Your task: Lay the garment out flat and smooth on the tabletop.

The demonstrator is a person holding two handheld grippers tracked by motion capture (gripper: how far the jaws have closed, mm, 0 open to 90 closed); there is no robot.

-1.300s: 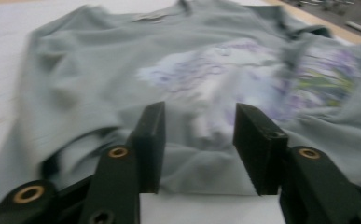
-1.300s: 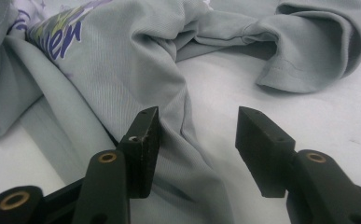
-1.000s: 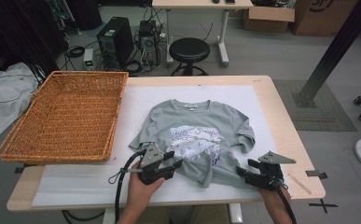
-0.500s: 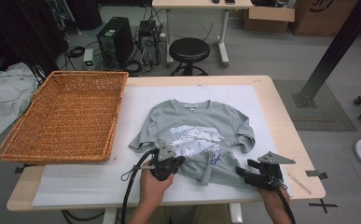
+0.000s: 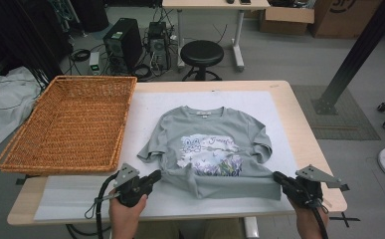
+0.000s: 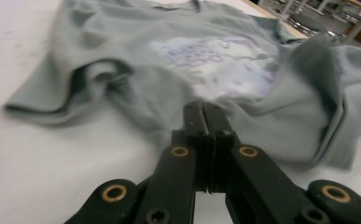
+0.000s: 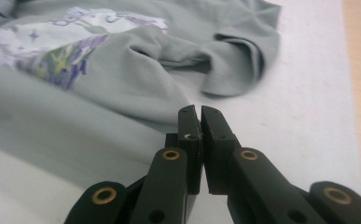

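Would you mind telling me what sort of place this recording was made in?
Most likely a lab or workshop, not a home: computer towers and cables sit on the floor, a stool and cardboard boxes stand behind the table.

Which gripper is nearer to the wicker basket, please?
The left. The left gripper sits just below the wicker basket's near right corner; the right gripper is across the grey T-shirt.

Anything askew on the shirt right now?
Yes: the grey T-shirt isn't flat. Its bottom hem is folded up over the print, and both sleeves are bunched, the one near the basket most rumpled.
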